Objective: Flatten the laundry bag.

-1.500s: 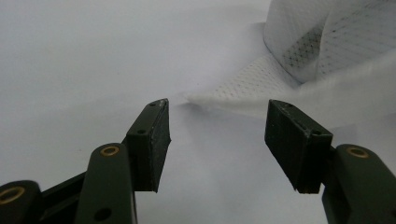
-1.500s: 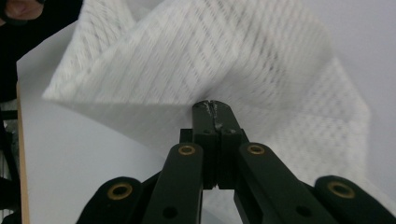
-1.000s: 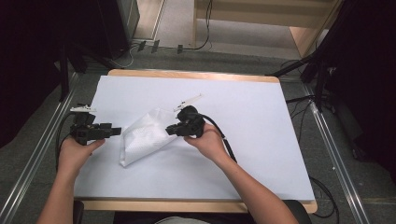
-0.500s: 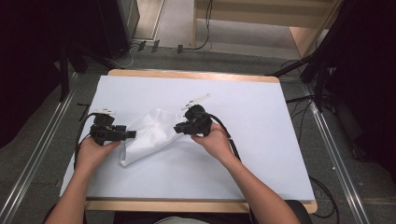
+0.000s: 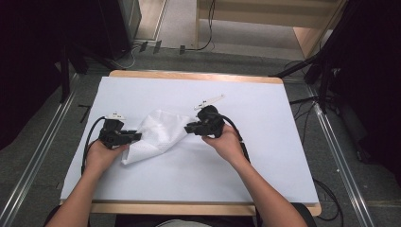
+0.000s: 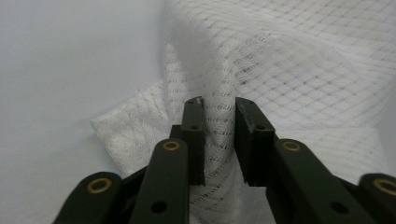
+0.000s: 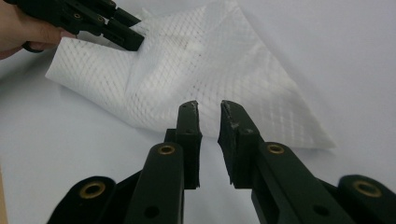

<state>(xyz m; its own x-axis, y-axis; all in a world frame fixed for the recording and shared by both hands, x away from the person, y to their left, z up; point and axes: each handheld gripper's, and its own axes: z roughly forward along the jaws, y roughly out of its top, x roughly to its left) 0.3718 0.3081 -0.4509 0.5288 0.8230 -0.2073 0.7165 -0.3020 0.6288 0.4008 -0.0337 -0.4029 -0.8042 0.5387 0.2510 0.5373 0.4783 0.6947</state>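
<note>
A white mesh cloth [image 5: 158, 132] lies crumpled on the white table top [image 5: 265, 109]. My left gripper [image 5: 137, 136] is at the cloth's left edge. In the left gripper view, the left gripper [image 6: 219, 102] has just been closing its jaws, and a raised fold of the cloth [image 6: 303, 70] is pinched between them. My right gripper [image 5: 188, 127] is at the cloth's right corner. The right gripper [image 7: 208, 106] has just opened its jaws a little; the narrow gap holds nothing. The cloth [image 7: 196, 60] lies just beyond its tips, with the left gripper [image 7: 133, 42] on the cloth's far side.
The table top has a wooden rim [image 5: 194, 75] at the back, and bare white surface extends to the right of the cloth. Metal rails [image 5: 331, 142] run along both sides of the table. Cables [image 5: 302, 101] lie on the floor to the right.
My left gripper moved right and down to the cloth's left edge and closed on a fold. The right gripper shifted right and its jaws parted slightly. The cloth stretched out rightward.
</note>
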